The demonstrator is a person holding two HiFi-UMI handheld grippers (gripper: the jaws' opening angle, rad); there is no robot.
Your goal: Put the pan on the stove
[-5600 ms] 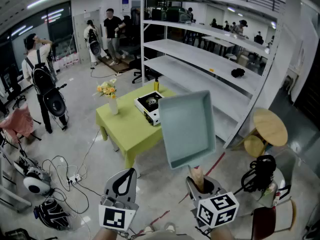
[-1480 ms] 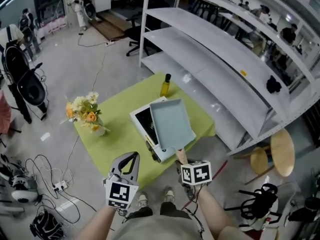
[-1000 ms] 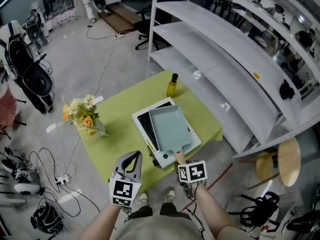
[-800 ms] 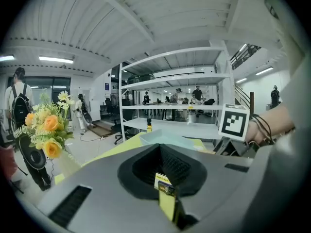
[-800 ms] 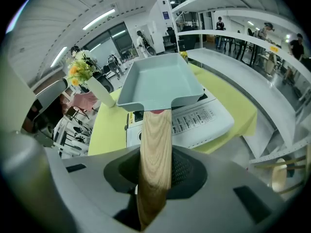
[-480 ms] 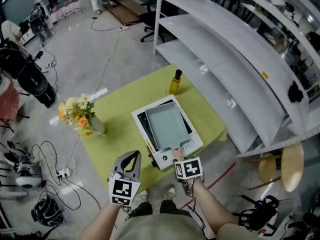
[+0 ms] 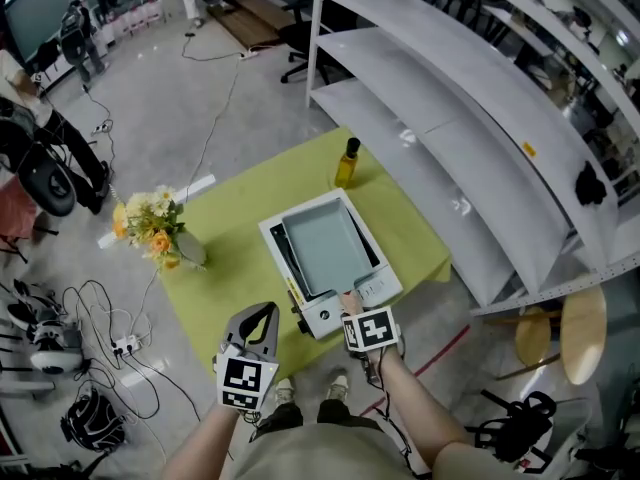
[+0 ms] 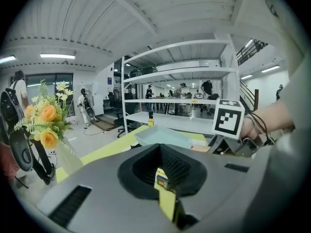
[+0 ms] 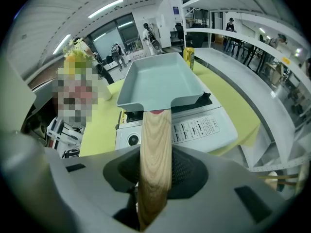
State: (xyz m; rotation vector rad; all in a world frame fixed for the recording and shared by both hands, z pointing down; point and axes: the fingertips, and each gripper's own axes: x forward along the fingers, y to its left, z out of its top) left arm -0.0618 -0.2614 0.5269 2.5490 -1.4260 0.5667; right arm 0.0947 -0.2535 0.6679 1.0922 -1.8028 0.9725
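Note:
A pale blue square pan (image 7: 322,250) with a wooden handle (image 9: 154,149) sits flat on the white portable stove (image 7: 375,286), which stands on the green table (image 7: 240,238). My right gripper (image 7: 350,308) is at the stove's near edge, shut on the handle. Its jaws have just eased slightly wider, and the handle stays between them. In the right gripper view the pan (image 9: 158,84) covers the burner of the stove (image 9: 194,127). My left gripper (image 7: 262,313) hovers shut and empty at the table's near edge, left of the stove. The pan (image 8: 163,139) shows ahead in the left gripper view.
A vase of yellow and orange flowers (image 7: 150,233) stands at the table's left end. A yellow oil bottle (image 7: 347,163) stands at its far edge. White shelving (image 7: 470,138) runs close along the right. Cables (image 7: 110,348) lie on the floor to the left.
The pan has come down from mid-air onto the stove and now lies flat and squared on it. My right gripper sank with it. The left gripper dropped slightly.

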